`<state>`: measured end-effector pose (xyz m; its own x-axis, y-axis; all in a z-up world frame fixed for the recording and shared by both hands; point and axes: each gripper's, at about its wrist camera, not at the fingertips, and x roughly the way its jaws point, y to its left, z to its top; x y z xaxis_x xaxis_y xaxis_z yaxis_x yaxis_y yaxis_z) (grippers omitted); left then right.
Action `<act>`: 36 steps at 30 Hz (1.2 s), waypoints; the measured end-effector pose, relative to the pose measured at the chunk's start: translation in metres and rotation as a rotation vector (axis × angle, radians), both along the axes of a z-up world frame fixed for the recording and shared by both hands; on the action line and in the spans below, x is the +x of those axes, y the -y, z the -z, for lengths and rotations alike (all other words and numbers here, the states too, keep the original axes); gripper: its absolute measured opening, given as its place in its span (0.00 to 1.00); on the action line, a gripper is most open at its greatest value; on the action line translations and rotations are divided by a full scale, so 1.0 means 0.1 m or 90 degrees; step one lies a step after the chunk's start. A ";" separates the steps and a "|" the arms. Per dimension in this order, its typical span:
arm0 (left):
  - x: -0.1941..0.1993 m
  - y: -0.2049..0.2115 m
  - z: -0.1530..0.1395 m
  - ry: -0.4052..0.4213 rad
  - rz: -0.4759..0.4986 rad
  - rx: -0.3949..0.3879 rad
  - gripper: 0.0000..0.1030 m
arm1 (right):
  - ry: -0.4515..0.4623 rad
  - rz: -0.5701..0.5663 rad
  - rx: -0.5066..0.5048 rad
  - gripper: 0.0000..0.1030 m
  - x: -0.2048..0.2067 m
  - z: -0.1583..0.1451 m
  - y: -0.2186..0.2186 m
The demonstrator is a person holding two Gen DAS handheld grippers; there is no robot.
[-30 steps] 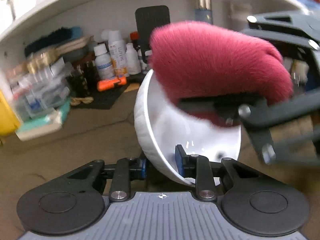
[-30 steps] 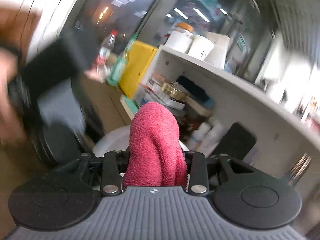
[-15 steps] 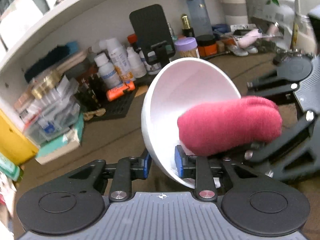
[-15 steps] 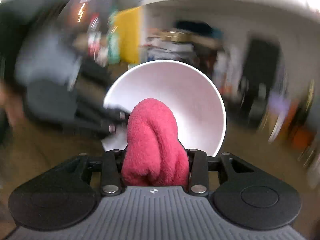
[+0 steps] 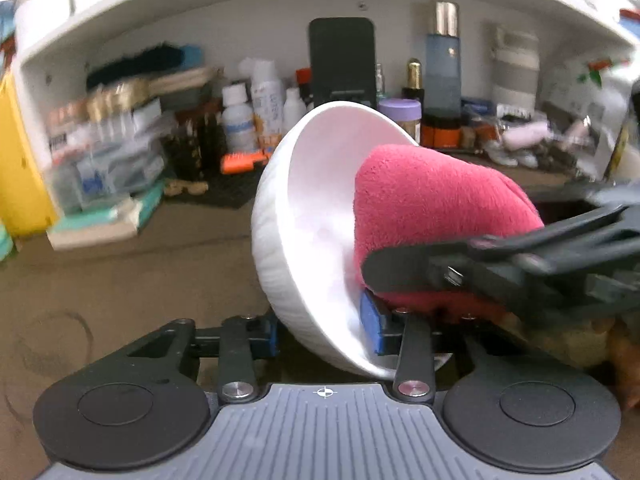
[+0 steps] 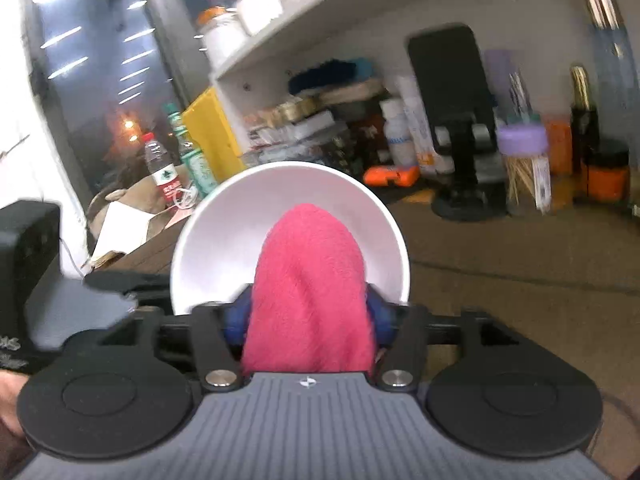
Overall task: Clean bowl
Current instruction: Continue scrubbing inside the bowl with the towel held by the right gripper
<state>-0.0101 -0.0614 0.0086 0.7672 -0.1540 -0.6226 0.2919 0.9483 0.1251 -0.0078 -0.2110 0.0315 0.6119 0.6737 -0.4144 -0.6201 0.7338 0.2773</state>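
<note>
Left claw [image 5: 326, 330] is clamped on the rim of the white bowl [image 5: 316, 216], held tilted at frame centre above the bench [image 5: 120, 272]. Right claw [image 6: 308, 316] grips a pink cloth [image 6: 310, 280] pressed inside. Wiping appears underway; completeness cannot be judged.

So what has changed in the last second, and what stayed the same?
The red cloth, clamped in the right gripper, swept from the white bowl's upper rim down across its inside and back up. The left gripper still pinches the bowl's lower rim, tilted.
</note>
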 end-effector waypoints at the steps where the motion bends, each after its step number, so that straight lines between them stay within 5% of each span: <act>1: 0.01 -0.01 -0.01 -0.002 0.000 0.004 0.38 | 0.020 -0.006 -0.016 0.73 -0.04 -0.04 0.00; 3: 0.03 -0.01 -0.02 -0.003 0.002 0.014 0.38 | 0.033 -0.015 -0.026 0.74 -0.12 -0.08 0.01; 5: 0.02 0.01 -0.02 -0.001 0.011 0.026 0.38 | 0.036 -0.019 -0.055 0.57 -0.17 -0.08 -0.01; 11: 0.00 -0.03 -0.04 -0.012 0.042 0.053 0.39 | -0.021 -0.011 -0.051 0.34 0.01 0.04 -0.04; 14: 0.00 -0.07 -0.04 -0.018 0.043 0.051 0.43 | 0.073 0.003 -0.119 0.27 -0.15 -0.07 -0.20; 17: 0.01 -0.11 -0.02 -0.023 0.036 0.041 0.44 | 0.237 -0.004 -0.228 0.26 -0.43 -0.31 -0.43; 19: 0.01 -0.12 -0.03 -0.022 0.037 0.038 0.44 | 0.387 -0.033 -0.409 0.26 -0.65 -0.30 -0.75; 22: 0.01 -0.12 -0.03 -0.020 0.038 0.035 0.44 | 0.538 -0.064 -0.660 0.26 -0.70 0.11 -1.03; 24: 0.00 -0.13 -0.03 -0.019 0.039 0.032 0.42 | 0.499 -0.083 -0.703 0.27 -0.56 0.28 -1.03; 26: 0.00 -0.13 -0.04 -0.017 0.040 0.030 0.42 | 0.433 -0.077 -0.637 0.27 -0.48 0.24 -0.97; 31: 0.00 -0.14 -0.04 -0.014 0.042 0.024 0.43 | 0.136 -0.037 -0.307 0.27 -0.14 -0.06 -0.53; 34: 0.00 -0.14 -0.04 -0.007 0.031 0.026 0.55 | -0.056 -0.026 -0.071 0.27 0.12 -0.03 -0.10; 36: 0.00 -0.16 -0.03 -0.002 0.020 0.020 0.64 | -0.127 -0.026 0.030 0.27 0.20 0.07 0.07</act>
<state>-0.0105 -0.0458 0.0114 0.7599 -0.1575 -0.6306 0.3215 0.9343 0.1541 0.0119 -0.2185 0.0241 0.4932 0.7178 -0.4914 -0.5785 0.6926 0.4310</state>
